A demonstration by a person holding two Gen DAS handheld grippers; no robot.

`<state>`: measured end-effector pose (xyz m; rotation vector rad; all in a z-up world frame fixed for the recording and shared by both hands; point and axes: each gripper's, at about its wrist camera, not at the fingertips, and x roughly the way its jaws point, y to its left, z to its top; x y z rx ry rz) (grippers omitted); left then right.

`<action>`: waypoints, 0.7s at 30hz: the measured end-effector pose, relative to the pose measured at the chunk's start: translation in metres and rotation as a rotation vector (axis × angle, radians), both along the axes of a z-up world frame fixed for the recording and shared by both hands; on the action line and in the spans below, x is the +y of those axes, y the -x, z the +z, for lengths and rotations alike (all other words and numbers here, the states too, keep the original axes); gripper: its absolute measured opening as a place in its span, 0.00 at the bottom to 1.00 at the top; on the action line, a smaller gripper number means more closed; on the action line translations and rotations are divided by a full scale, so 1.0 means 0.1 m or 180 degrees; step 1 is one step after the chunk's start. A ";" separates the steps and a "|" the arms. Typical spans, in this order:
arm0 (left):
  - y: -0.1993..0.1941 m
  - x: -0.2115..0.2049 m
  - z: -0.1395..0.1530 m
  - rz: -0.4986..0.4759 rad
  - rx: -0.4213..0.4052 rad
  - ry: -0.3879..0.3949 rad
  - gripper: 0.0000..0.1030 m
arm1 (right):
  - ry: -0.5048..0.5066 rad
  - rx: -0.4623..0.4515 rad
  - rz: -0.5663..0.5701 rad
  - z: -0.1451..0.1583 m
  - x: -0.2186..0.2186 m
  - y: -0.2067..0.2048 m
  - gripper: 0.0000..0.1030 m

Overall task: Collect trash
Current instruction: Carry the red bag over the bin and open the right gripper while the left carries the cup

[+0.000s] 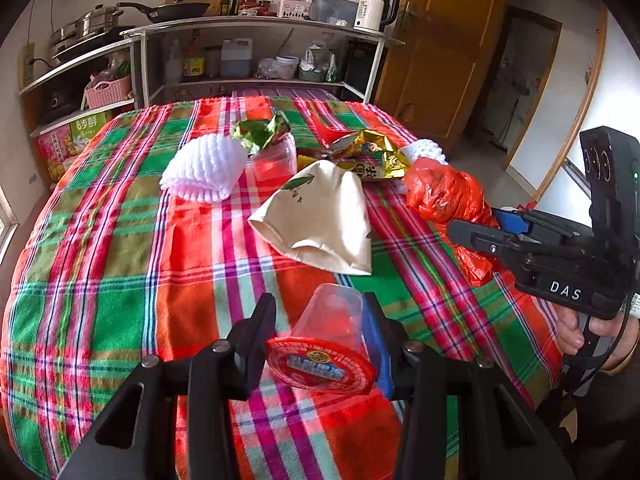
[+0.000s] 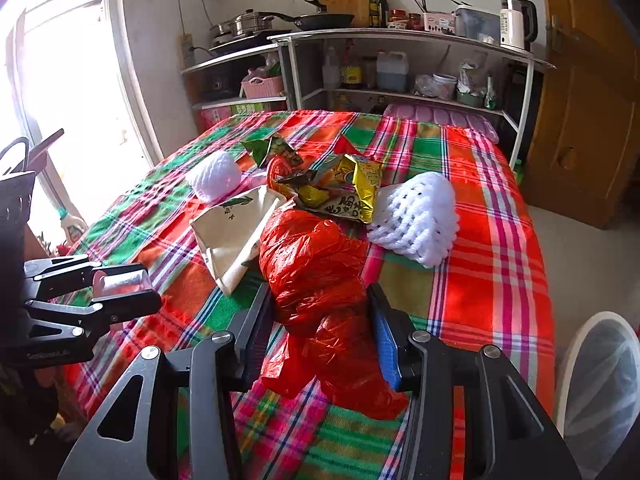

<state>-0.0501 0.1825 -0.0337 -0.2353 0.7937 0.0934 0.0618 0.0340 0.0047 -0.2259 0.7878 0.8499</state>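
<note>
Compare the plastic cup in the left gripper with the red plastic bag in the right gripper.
The plastic cup is rigid and clear with a red printed lid; the red plastic bag is soft, crumpled and red all over. The cup lies wholly between the left gripper fingers; the bag spills well beyond the right gripper, both ahead and behind. Both are gripped, pieces of trash over the plaid tablecloth.

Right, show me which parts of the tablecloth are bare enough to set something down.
Bare cloth lies on the window side of the table, left of the beige paper bag and nearer than the white foam net. The far strip before the shelf is bare too. The middle is crowded: gold snack wrapper, green wrapper, red plastic bag.
</note>
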 end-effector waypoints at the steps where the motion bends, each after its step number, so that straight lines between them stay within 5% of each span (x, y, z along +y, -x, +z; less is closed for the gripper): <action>1: -0.04 -0.04 0.02 -0.0043 -0.0009 -0.0005 0.44 | -0.0003 0.0002 -0.0032 0.01 -0.03 0.01 0.46; 21: -1.04 -1.13 0.52 -0.1060 -0.0340 -0.0017 0.44 | -0.0155 -0.0108 -0.1177 0.30 -1.31 -0.09 0.46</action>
